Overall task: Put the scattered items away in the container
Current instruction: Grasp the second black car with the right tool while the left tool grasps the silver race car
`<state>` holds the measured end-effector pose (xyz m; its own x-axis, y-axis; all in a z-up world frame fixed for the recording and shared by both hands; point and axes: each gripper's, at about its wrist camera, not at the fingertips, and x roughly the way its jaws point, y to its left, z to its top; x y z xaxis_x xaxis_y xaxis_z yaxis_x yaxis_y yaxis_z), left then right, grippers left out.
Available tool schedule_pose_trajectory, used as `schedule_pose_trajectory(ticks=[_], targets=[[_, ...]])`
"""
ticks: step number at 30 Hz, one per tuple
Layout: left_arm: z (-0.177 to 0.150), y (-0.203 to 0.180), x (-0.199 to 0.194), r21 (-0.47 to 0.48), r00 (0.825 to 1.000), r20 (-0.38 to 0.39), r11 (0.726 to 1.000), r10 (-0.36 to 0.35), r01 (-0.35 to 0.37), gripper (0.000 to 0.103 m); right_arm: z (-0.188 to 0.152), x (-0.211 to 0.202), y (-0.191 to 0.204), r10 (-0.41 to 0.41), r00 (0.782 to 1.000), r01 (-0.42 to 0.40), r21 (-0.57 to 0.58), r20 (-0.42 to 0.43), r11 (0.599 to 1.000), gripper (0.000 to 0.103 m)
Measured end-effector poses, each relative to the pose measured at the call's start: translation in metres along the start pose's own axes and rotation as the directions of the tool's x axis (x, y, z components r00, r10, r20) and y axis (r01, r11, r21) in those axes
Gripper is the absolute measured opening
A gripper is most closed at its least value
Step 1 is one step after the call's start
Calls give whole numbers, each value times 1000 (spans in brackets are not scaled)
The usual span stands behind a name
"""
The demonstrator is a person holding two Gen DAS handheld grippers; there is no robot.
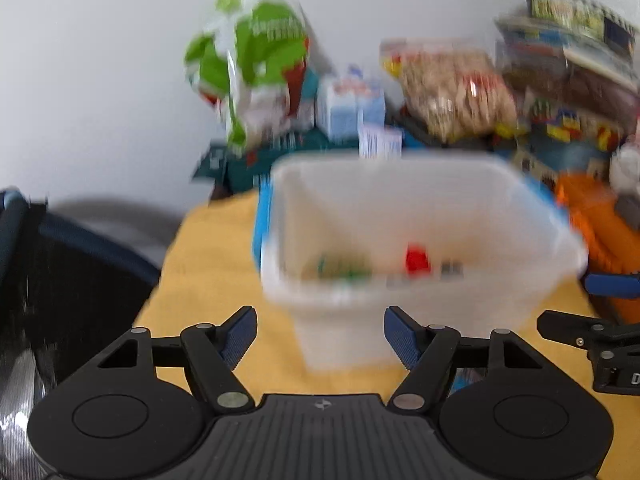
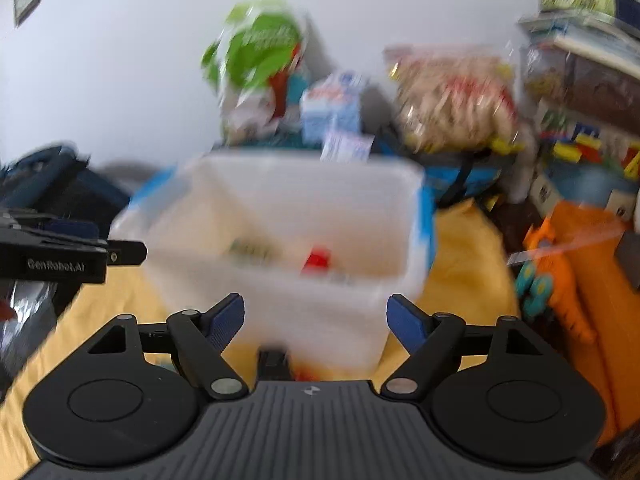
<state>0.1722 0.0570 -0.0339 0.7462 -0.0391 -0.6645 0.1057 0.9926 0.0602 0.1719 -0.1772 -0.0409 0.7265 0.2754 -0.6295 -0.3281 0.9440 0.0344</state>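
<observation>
Both views are blurred. A translucent white container (image 1: 420, 184) stands on a yellow cloth (image 1: 208, 248); it also shows in the right wrist view (image 2: 280, 200). Inside lie a red item (image 1: 417, 258), a green item (image 1: 340, 270) and small grey pieces. The red item shows again in the right wrist view (image 2: 318, 258). My left gripper (image 1: 320, 336) is open and empty, just in front of the container. My right gripper (image 2: 315, 322) is open and empty, also just in front of it. A small dark item (image 2: 274, 358) lies below the right gripper.
Behind the container stand a green bag (image 1: 256, 60), a blue-white carton (image 1: 348, 108) and a snack bag (image 1: 452, 88). Toy boxes (image 1: 568, 40) and orange things (image 2: 568, 272) fill the right. A black chair (image 1: 60, 280) is at the left.
</observation>
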Motion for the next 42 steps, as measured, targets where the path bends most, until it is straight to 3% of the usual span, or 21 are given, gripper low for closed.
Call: schedule_pose_trajectory(ticks=[1,3,7,11,15,18,25,28,33,35,37,39,42], targets=[[-9,-1,5,6,1000,-31,1000,2,-2,74,-8,8,4,0,1000,-1,-9,-29,1000,77],[-23,-3,13,14,997,-75,1000,-8,9,74,-22,25,12,3,996,-6,-30,-89,1000,58],[-39,-9,33,59,992,-128,998,-6,13,74,-35,56,24,21,989,-29,-55,-148,998,53],[-37,-8,50,65,987,-156,997,-37,47,74,-32,76,26,27,984,-35,-40,-177,999,33],[-31,-13,67,137,983,-182,989,-28,54,74,-36,60,24,35,987,-38,-19,-159,999,33],[-30,-16,72,176,980,-184,978,-75,108,74,-47,39,18,33,989,-35,-7,-144,999,33],[-56,-28,76,142,942,-279,962,-187,233,74,-77,5,-3,9,986,3,68,-165,998,33],[-76,-39,58,162,948,-240,955,-207,249,72,-84,3,-8,0,984,18,99,-176,995,33],[-89,-54,35,113,942,-218,952,-256,285,64,-93,-2,-8,12,984,7,108,-179,994,33],[-90,-63,25,172,959,-177,952,-221,251,64,-94,-4,-5,20,984,-2,100,-174,995,33],[-83,-66,23,246,984,-128,957,-123,151,70,-94,-3,-1,19,985,-4,84,-174,996,33],[-71,-65,30,279,988,-130,953,-86,119,72,-96,-3,1,19,984,-4,81,-180,997,33],[-59,-64,51,294,979,-177,943,-104,153,72,-102,-1,3,3,980,13,79,-200,997,35]])
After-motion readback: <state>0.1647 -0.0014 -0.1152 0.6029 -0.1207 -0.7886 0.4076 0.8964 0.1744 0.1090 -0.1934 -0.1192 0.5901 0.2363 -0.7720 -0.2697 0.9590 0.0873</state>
